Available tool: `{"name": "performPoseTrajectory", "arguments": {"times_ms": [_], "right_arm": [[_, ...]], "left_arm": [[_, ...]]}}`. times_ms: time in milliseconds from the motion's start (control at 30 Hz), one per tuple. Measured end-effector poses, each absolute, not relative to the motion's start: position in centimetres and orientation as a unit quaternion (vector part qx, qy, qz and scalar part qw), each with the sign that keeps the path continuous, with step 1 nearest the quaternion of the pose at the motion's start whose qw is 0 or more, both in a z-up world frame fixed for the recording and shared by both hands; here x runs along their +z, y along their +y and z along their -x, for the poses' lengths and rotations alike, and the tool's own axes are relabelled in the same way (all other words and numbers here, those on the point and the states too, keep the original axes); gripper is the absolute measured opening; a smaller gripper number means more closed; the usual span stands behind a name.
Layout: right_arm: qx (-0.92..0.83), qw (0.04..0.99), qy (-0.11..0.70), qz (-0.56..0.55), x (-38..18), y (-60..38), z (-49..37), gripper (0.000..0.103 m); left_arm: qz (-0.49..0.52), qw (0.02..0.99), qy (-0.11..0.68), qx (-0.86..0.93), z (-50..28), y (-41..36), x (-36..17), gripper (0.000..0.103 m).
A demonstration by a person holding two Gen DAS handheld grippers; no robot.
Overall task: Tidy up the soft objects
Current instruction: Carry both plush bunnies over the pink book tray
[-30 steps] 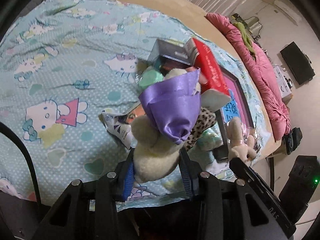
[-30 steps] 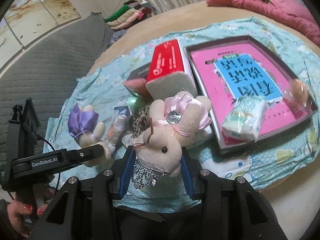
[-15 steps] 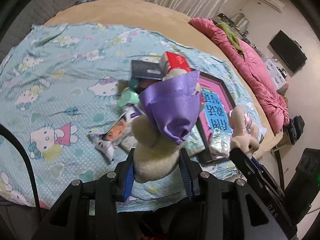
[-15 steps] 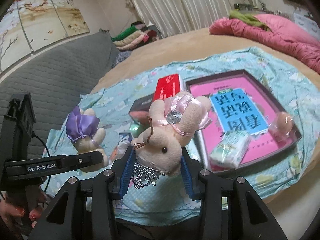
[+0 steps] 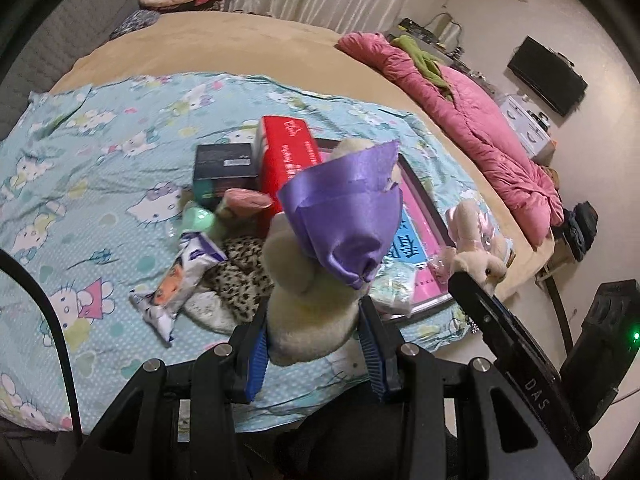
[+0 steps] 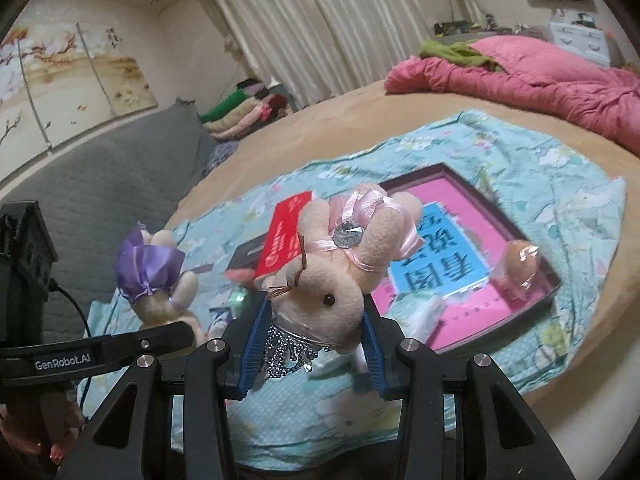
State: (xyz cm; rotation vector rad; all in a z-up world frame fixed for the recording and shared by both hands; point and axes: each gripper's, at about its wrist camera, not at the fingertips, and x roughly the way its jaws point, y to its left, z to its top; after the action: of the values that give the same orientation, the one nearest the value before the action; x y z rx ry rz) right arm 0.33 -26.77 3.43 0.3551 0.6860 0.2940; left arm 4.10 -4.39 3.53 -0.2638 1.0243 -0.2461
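Left tool [image 5: 314, 350] clamped on cream bunny [image 5: 312, 312] with purple bow, right tool [image 6: 310, 350] clamped on pink bunny [image 6: 340, 280]; both are held up above the blue blanket [image 5: 100, 160], near the pink tray [image 6: 516, 312].

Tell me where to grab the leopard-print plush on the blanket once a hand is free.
Both tongs are full now. The leopard-print plush lies flat on the blanket, its far end under the pile by the red box. Judging by that, come straight down on its near spotted part, closing across its narrow width, clear of the snack packet touching its left edge.
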Motion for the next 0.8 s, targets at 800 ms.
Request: {"name": "performPoseTrajectory", "arguments": {"times_ms": [800], "right_arm": [[0.069, 0.939, 0.302, -0.152, 4.0, -33.1, -1.1, 0.045]], "left_arm": [[0.070, 0.856, 0.488, -0.154, -7.0, -12.2, 4.4, 0.041]]}}
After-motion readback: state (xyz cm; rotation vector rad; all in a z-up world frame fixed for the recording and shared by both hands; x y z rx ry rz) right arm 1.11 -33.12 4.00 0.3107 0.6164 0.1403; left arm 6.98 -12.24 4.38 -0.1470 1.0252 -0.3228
